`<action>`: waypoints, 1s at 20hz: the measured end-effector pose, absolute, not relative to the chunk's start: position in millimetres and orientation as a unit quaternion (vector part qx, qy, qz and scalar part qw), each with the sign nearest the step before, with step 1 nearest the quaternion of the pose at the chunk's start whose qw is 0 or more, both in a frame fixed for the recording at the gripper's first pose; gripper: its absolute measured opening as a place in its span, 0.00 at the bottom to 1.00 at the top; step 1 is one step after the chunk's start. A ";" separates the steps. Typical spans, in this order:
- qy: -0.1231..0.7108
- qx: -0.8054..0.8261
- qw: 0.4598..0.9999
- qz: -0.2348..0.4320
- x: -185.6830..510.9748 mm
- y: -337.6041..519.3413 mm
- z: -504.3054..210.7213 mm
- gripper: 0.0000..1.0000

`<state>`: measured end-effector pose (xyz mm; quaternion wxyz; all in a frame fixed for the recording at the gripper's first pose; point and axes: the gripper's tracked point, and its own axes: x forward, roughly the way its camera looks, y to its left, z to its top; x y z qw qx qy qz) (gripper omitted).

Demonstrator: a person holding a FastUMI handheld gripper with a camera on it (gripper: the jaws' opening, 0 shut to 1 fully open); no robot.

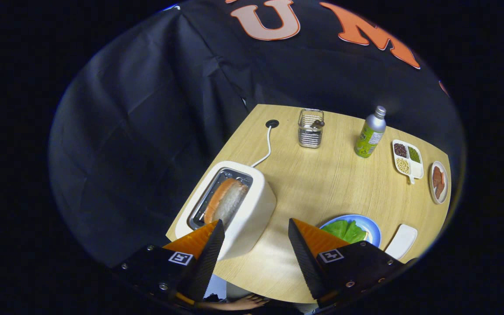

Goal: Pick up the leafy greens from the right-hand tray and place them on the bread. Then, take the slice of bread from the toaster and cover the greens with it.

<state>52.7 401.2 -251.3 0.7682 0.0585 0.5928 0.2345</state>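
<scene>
Bread slice [225,202] stands on edge in the slot of the white toaster [252,218], its crust and pale face rising a little above the rim, which leaves an edge to grip from above. The toaster sits near the table's [322,188] left side, its cord [266,151] running back to a grommet hole, so the appliance is anchored where it is and the slice has to be lifted out and carried.

The gripper [256,249] hangs well above the table with its fingers spread wide and nothing between them; the toaster's near corner shows in the gap and partly behind the left finger. That open, high stance suits an approach more than a grasp.

Leafy greens [346,231] lie spread flat on the blue plate [372,227], just beyond the right finger, which hides the plate's near part. Whether a bottom slice lies beneath them I cannot tell. Since the greens already rest on the plate, I judge the first part done and the toaster slice the step in hand.

A bare white tray [401,240] sits just right of the plate. Farther back stand a wire holder [310,128], a green bottle [370,133], a divided dish of beans [407,159] and a small plate of red slices [439,181], all well clear of the path from toaster to plate.
</scene>
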 end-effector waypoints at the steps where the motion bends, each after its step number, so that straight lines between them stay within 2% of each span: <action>1: 0.594 0.060 0.767 0.236 52.7 409.5 -249.3 0.88; 7: 0.611 0.073 0.753 0.232 56.4 443.5 -259.6 0.87; 11: 0.626 0.070 0.743 0.225 55.8 457.8 -275.0 0.83; 19: 0.647 0.063 0.735 0.191 55.8 467.8 -293.9 0.57; 20: 0.654 0.066 0.730 0.186 53.0 467.8 -293.2 0.50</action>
